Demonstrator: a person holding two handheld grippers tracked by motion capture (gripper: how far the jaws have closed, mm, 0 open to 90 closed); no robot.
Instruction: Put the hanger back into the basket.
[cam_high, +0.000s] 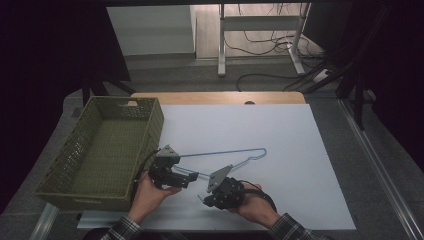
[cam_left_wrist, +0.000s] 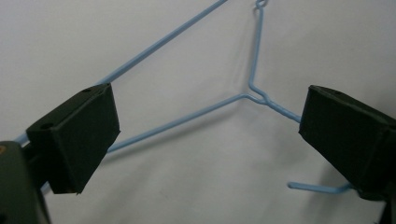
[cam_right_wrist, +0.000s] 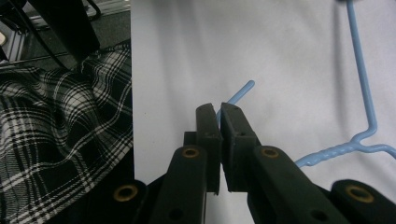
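Observation:
A light-blue wire hanger (cam_high: 220, 151) lies on the white table sheet (cam_high: 300, 175). My left gripper (cam_high: 191, 178) sits at the hanger's left corner, beside the basket. In the left gripper view its jaws (cam_left_wrist: 210, 121) stand wide open, with the hanger's neck and shoulder wires (cam_left_wrist: 177, 122) lying on the sheet beyond them, untouched by the pads. My right gripper (cam_high: 203, 200) is near the front edge, pointing left. In the right gripper view its jaws (cam_right_wrist: 219, 112) are closed on the hanger's hook, and the free blue tip (cam_right_wrist: 243, 90) sticks out past them.
A green woven basket (cam_high: 155, 125), with nothing inside, stands at the table's left. A plaid sleeve (cam_right_wrist: 60, 116) is close to the front edge. White sheet lies open to the right and behind the hanger. Beyond the table are a desk frame (cam_high: 221, 45) and floor cables (cam_high: 260, 77).

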